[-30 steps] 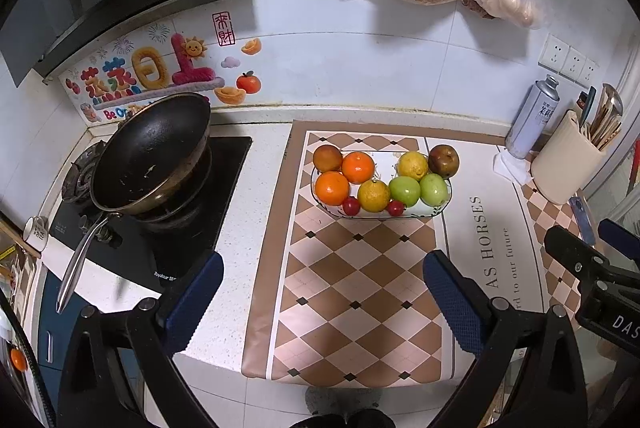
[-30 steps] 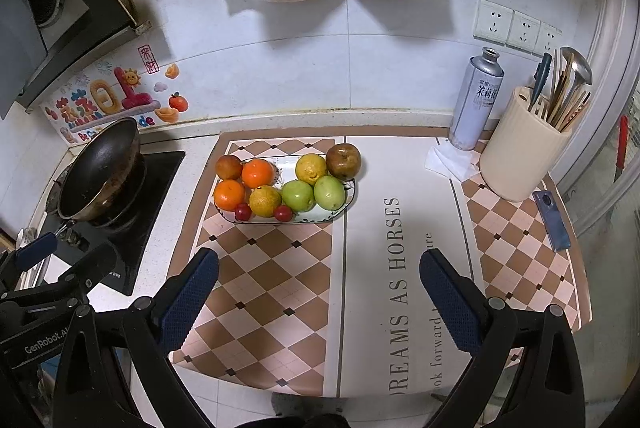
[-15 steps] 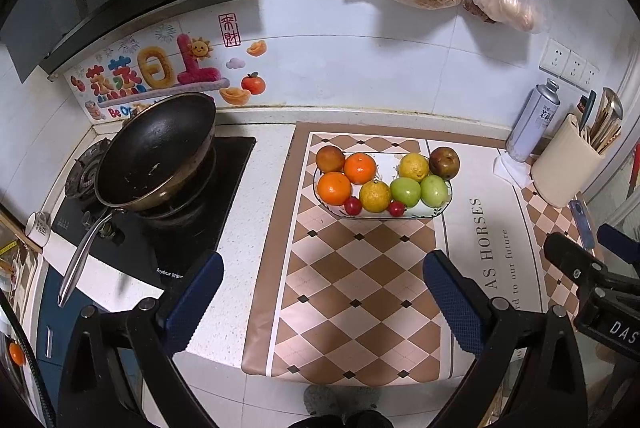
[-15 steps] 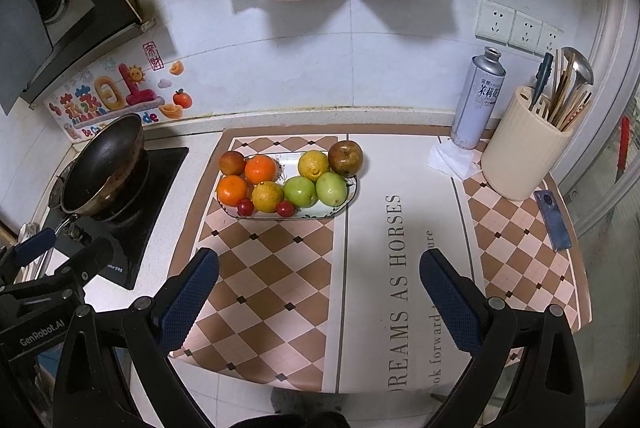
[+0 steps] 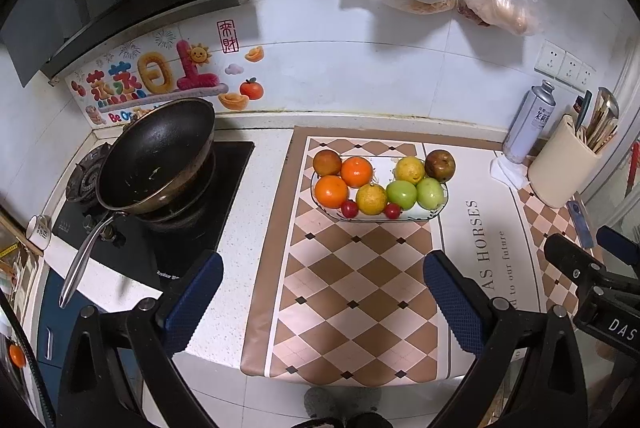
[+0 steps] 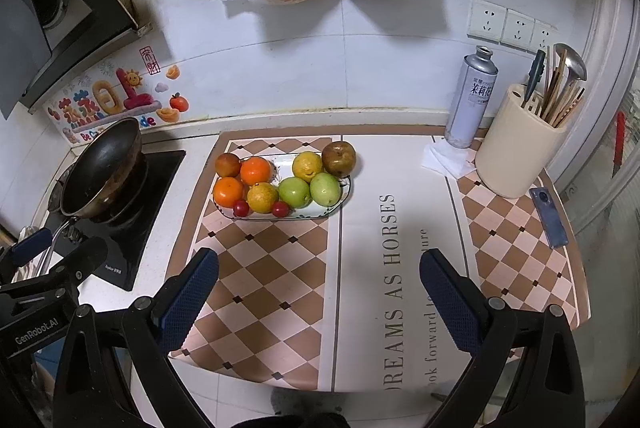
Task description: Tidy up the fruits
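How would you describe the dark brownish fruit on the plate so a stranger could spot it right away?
On the checkered brown mat sits an oval white patterned plate full of fruit. At its back right corner lies the dull brown, russet-skinned round fruit, beside a yellow lemon; it is the only dark, matte one among bright neighbours.

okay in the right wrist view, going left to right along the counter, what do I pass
Wok → fruit plate → spray can → utensil holder → phone.
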A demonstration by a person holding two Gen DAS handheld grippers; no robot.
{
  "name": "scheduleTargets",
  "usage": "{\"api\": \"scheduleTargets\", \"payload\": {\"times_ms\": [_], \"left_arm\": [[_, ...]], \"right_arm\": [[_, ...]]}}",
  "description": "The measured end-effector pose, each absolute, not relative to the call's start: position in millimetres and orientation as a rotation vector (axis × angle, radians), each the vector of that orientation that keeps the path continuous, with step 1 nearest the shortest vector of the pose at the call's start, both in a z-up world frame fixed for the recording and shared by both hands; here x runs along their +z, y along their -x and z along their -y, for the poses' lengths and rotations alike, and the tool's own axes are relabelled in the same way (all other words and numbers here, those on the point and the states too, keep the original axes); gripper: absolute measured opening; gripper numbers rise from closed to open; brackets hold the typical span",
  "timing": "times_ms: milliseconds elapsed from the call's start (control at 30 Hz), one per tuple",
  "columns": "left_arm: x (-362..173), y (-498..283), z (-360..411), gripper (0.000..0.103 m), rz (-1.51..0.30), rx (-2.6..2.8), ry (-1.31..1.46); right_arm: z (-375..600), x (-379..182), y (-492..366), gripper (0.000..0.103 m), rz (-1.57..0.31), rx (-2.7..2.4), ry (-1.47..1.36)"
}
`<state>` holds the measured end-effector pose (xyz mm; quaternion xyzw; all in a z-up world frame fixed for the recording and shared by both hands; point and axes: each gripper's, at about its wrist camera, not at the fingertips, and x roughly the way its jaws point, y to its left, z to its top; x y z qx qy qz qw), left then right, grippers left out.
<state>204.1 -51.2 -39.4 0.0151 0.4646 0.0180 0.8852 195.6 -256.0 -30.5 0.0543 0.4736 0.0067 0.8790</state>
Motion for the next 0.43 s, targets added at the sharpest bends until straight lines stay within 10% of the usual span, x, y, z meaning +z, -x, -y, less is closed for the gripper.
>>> {"api": "scheduleTargets", "payload": {"times_ms": [433], "left_arm": [[-38.9, -200.9, 55.1, 0.103, -0.964, 0.045, -0.022]], "right_arm": [[258.3, -26.8, -195.3, 0.102, -0.983, 0.023, -0.1]]}}
